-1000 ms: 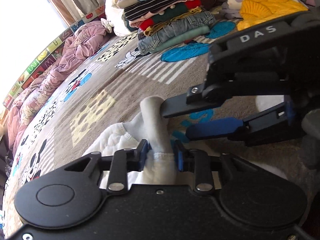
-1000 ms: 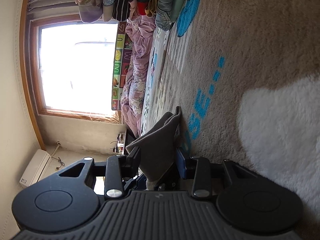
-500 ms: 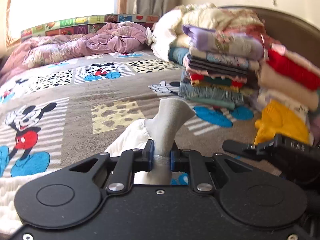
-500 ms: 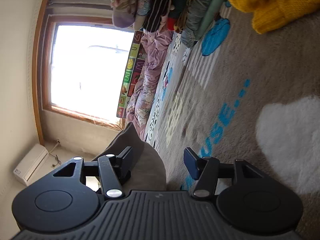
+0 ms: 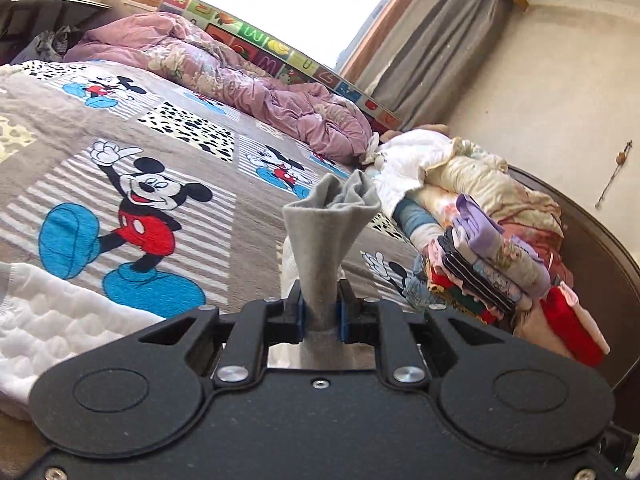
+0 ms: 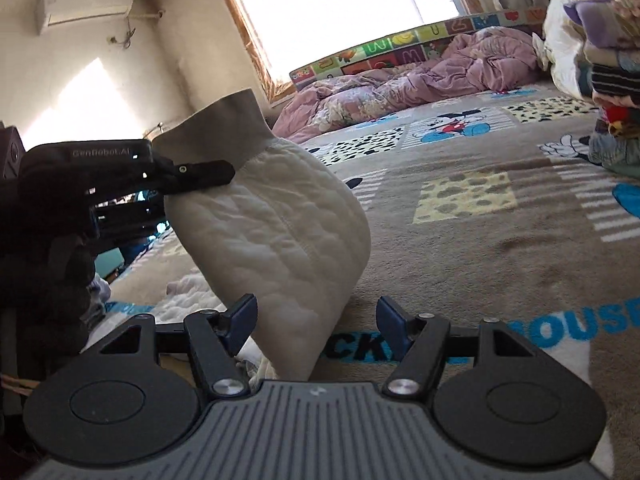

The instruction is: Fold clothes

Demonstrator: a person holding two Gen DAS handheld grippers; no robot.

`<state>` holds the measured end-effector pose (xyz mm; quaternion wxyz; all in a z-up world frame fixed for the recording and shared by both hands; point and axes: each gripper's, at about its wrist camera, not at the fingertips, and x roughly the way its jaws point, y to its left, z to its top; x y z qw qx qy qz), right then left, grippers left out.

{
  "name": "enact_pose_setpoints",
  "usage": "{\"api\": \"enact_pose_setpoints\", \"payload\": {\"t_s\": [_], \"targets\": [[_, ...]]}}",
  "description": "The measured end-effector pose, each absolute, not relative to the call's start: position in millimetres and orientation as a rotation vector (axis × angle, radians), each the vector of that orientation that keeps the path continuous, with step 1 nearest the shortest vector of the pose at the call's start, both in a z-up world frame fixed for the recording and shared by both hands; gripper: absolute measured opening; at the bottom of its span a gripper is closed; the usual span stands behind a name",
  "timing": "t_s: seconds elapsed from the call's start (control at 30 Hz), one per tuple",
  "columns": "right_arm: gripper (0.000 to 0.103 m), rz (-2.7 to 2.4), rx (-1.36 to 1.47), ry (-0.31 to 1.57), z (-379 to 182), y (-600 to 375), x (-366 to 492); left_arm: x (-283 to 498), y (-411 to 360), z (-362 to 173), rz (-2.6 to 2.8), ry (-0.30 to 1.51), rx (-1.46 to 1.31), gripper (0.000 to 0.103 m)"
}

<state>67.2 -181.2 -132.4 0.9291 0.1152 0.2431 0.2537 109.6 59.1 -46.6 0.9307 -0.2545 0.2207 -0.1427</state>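
My left gripper (image 5: 320,308) is shut on the grey cuff (image 5: 332,216) of a white quilted garment, which it holds up above the bed. In the right wrist view the left gripper (image 6: 192,172) comes in from the left and pinches the same cuff (image 6: 216,128). The white garment (image 6: 272,232) hangs down from it onto the blanket. My right gripper (image 6: 318,320) sits low in front of the hanging cloth and its jaws are opening. The cloth drapes between them near the left finger, and the pads do not press on it.
A Mickey Mouse blanket (image 5: 140,208) covers the bed. A tall stack of folded clothes (image 5: 492,264) stands at the right against the dark headboard (image 5: 592,248). A crumpled purple duvet (image 6: 420,76) lies along the window side.
Both grippers rolled upright and rose. The right gripper let go of the grey cuff and opened wide. The left gripper kept its grip and lifted the garment off the blanket.
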Motion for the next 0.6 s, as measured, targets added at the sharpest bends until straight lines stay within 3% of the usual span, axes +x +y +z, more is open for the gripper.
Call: {"api": "enact_pose_setpoints", "payload": {"t_s": [0.27, 0.6], "targets": [[0.065, 0.584, -0.129, 0.43, -117.8, -106.2, 51.7, 95.8, 141.0, -68.5, -0.208, 0.409, -0.738, 0.014], [0.062, 0.646, -0.297, 0.426, -126.8, -53.5, 58.8, 83.0, 199.3, -107.9, -0.153, 0.381, -0.954, 0.014]]}}
